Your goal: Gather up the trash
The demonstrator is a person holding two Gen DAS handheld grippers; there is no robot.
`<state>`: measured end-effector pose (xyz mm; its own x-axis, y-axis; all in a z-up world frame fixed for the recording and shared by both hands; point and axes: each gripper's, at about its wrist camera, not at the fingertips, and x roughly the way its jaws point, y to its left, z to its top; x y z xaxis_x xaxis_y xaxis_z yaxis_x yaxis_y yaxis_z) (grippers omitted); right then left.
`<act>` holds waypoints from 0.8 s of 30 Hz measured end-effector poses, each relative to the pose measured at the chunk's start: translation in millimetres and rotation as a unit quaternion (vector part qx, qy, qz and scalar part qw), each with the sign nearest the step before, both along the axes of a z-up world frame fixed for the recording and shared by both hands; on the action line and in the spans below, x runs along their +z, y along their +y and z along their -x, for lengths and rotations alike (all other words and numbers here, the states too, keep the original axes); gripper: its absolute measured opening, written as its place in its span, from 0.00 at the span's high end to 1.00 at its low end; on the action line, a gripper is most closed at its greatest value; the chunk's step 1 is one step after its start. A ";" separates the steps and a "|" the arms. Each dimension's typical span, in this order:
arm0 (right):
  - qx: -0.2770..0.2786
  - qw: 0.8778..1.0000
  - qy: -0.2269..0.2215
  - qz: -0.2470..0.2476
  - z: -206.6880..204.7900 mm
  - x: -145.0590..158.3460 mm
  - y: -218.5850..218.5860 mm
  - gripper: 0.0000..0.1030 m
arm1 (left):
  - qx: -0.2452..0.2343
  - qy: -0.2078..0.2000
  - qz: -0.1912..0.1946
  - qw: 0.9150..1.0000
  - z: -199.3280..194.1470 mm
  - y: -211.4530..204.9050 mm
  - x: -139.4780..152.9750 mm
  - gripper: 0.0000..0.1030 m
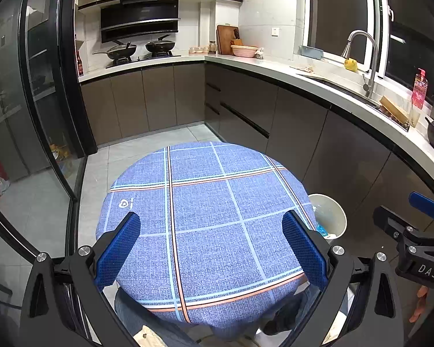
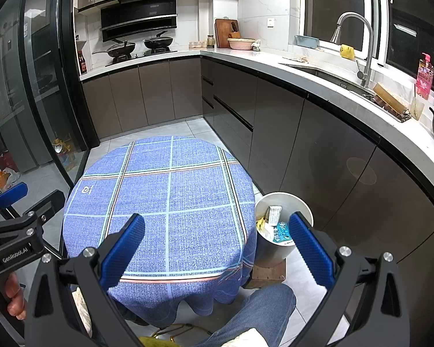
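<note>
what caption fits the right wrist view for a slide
Open right gripper above a bare blue checked table, trash already in the white bin beside it.

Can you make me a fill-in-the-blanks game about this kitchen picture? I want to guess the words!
1. The round table wears a checked cloth that is mostly ____.
2. The trash lies inside the white ____ beside the table.
3. Both the left gripper and the right gripper have their jaws ____.
4. Two black ____ sit on the stove.

Missing words: blue; bin; open; pans
</note>
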<state>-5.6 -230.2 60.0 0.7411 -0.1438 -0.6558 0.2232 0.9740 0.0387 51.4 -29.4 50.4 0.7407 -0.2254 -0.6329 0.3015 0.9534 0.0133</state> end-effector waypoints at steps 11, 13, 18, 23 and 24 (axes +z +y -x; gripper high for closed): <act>0.000 1.000 0.001 -0.001 1.1 -2.5 -0.3 0.03 | -0.005 0.002 -0.001 1.000 -1.5 2.4 -0.3 0.08; 0.000 1.000 0.001 -0.002 1.2 -2.9 -0.2 0.03 | -0.006 0.002 -0.001 1.000 -1.8 2.4 -0.2 0.08; 0.002 1.000 0.002 -0.002 1.7 -5.1 -1.8 0.03 | -0.006 0.003 -0.001 1.000 -2.5 4.0 -0.6 0.08; 0.002 1.000 0.002 -0.002 1.7 -5.3 -1.6 0.03 | -0.006 0.005 0.000 1.000 -2.8 4.5 -2.2 0.08; 0.002 1.000 0.002 -0.002 1.4 -4.9 -2.1 0.03 | -0.005 0.006 0.000 1.000 -3.1 4.0 -2.7 0.08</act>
<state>-7.0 -232.3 55.1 0.7388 -0.1382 -0.6596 0.2196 0.9747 0.0417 54.5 -25.4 47.7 0.7310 -0.2335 -0.6412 0.3117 0.9501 0.0094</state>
